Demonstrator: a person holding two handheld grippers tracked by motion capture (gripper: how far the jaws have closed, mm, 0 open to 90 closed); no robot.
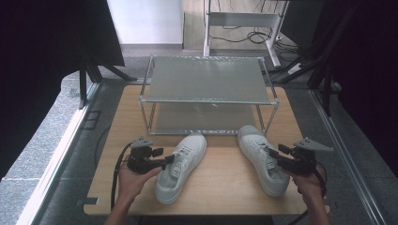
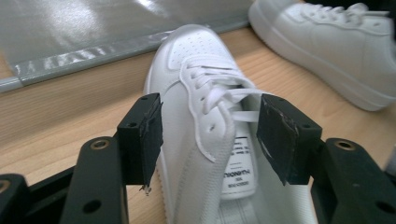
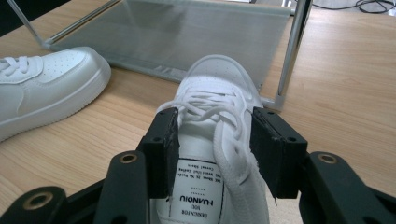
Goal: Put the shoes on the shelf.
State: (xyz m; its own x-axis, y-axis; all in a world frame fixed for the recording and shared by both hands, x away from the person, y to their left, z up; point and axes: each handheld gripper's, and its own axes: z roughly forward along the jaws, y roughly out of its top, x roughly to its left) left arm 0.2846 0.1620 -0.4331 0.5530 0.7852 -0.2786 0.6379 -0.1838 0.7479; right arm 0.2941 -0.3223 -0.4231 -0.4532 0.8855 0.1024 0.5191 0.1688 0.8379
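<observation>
Now: left gripper (image 1: 165,161) spread wide around left shoe's (image 1: 180,166) collar, pads not pressing | could slip off soft edge, shoe tips over | right shoe (image 1: 263,159) by rack (image 1: 206,96) leg, right gripper (image 1: 273,157) spread over tongue, not pinching | could snag laces, bump leg.

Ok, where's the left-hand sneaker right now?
In the high view the left sneaker lies left of centre on the table, toe toward the wire rack, beside the left tongs.
</observation>
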